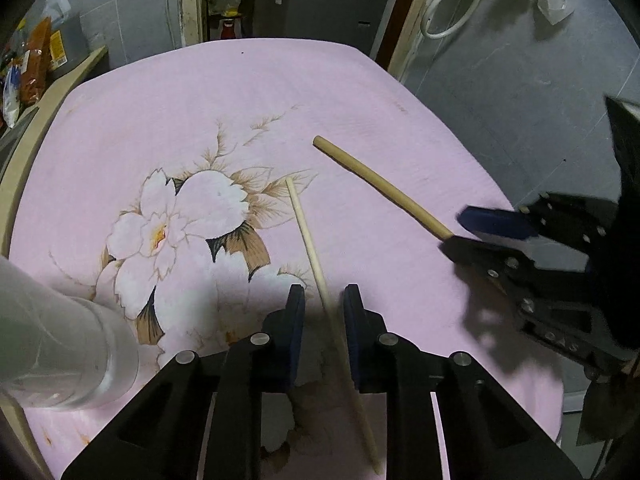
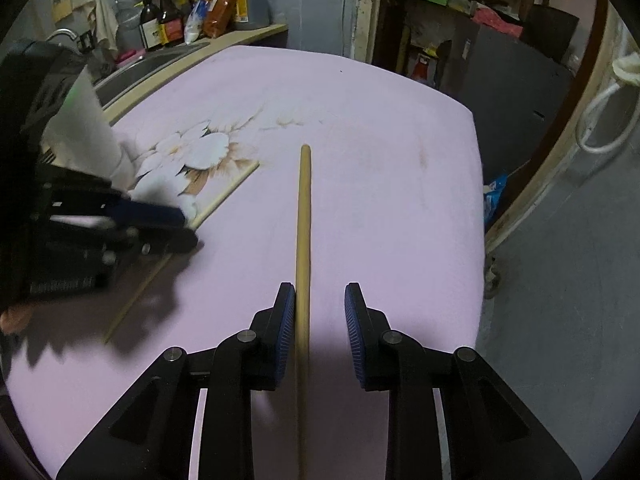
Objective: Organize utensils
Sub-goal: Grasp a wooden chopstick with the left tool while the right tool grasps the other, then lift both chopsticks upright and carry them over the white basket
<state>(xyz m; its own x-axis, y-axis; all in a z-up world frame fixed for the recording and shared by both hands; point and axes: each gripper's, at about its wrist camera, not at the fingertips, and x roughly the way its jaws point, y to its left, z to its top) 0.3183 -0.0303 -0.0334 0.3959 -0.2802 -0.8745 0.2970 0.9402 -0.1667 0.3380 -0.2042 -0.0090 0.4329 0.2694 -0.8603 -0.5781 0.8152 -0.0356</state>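
Observation:
Two wooden chopsticks lie on a pink flowered cloth (image 1: 168, 120). My left gripper (image 1: 324, 300) is open and straddles the thin chopstick (image 1: 308, 236), which runs between its blue pads. My right gripper (image 2: 320, 300) is open over the thicker chopstick (image 2: 304, 216), which lies close to its left pad. The thicker chopstick shows in the left wrist view (image 1: 376, 184) with the right gripper (image 1: 472, 232) at its near end. The thin chopstick shows in the right wrist view (image 2: 228, 192), partly under the left gripper (image 2: 176, 224).
A clear plastic container (image 1: 60, 340) stands at the cloth's left edge; it also shows in the right wrist view (image 2: 84, 128). Bottles and packets (image 2: 192, 4) stand on a counter by a sink beyond the table. The grey floor (image 1: 520, 92) drops off to the right.

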